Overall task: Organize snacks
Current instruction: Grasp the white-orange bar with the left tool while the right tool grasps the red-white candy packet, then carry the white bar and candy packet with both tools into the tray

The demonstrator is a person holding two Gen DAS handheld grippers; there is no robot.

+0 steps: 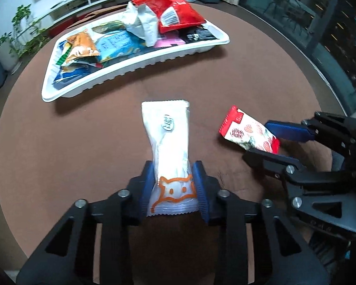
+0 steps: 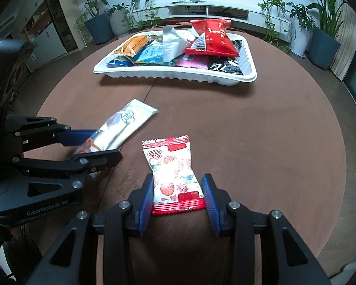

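Brown and round, the surface point(image 2: 249, 130) is carrying everything I am working with. My left claw point(image 1: 172, 182) is pinching the near end of a long white snack packet point(image 1: 167, 137), the one with an orange cat-like face printed at its bottom; the blue pads point(image 1: 199, 185) are pressing its sides in, so the wrapper is narrowing between them while the rest of it is lying flat on the surface, pointing away from me. My right claw point(image 2: 179, 194) is gripping a smaller red-and-white candy packet point(image 2: 172, 173) with red crimped ends and red emblems, its pads sitting against both sides of the wrapper's lower half. Seen from the left wrist view, that packet is sticking out of the right claw toward the white packet, the two snacks lying near each other but apart. Farther back on the surface, well apart from both claws, a white ribbed tray point(image 2: 178, 74) is holding a heap of snacks: a red bag point(image 2: 213, 39) lying on top at its right side, a crumpled white bag point(image 2: 172, 41) beside it, an orange packet point(image 2: 133, 44) and a blue one point(image 2: 152, 53) toward the left, and pink and black packets underneath the red bag. Potted plants point(image 2: 325, 7) and a low white shelf are standing along the wall behind the surface.
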